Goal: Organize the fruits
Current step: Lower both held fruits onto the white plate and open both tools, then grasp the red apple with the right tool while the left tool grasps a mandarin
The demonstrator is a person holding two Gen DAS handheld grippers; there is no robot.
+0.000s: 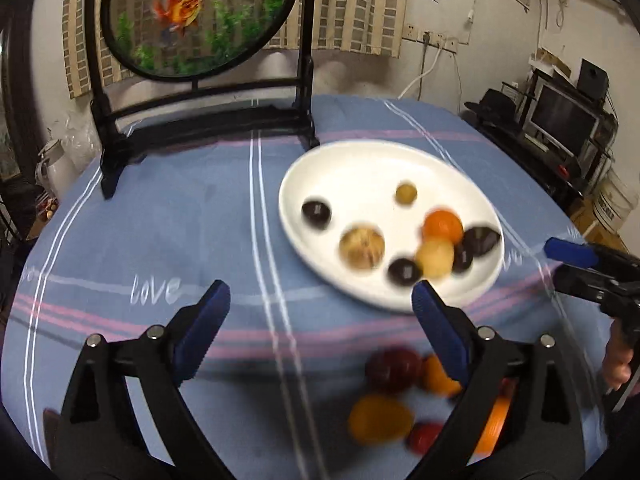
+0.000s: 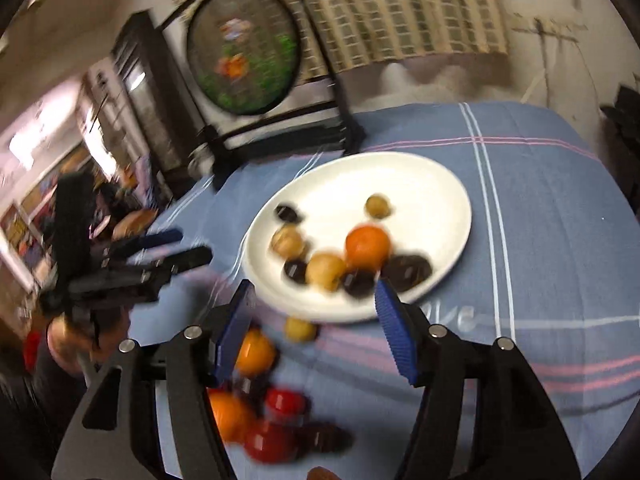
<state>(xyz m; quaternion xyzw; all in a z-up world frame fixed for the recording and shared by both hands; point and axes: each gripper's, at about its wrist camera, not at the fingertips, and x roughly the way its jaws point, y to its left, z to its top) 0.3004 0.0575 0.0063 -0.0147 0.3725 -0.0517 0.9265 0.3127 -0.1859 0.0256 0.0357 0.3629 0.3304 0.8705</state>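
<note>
- So the fruit is split in two bunches. On the white plate (image 1: 320, 168) we've got an orange (image 1: 442, 225), a pale yellow fruit (image 1: 435, 257) touching it, a speckled tan one (image 1: 362, 245), a small greenish one (image 1: 406, 193) off by itself, and a few dark ones like this dark fruit (image 1: 316, 213).
- The rest sits loose on the tablecloth (image 1: 160, 232) just in front of the plate: a dark red fruit (image 1: 394, 369), a yellow-orange fruit (image 1: 380, 419), and a couple more orange and red pieces partly hidden behind our finger. Everything's pretty blurry, so we can't name kinds for sure.
- Our left gripper (image 1: 320, 304) is spread wide, nothing between the blue pads (image 1: 204, 328), hanging above the cloth with the loose pile near its right finger.
- Our right gripper (image 2: 316, 308) is also wide apart and carrying nothing; its tips frame the near rim of the plate, with loose fruit like a small yellow fruit (image 2: 300, 329) and a red fruit (image 2: 286, 400) below it.
- Each gripper shows up in the other's view, off to the side, touching no fruit that we can see.
- Behind the plate stands a round goldfish screen (image 1: 192, 16) in a black stand.
</note>
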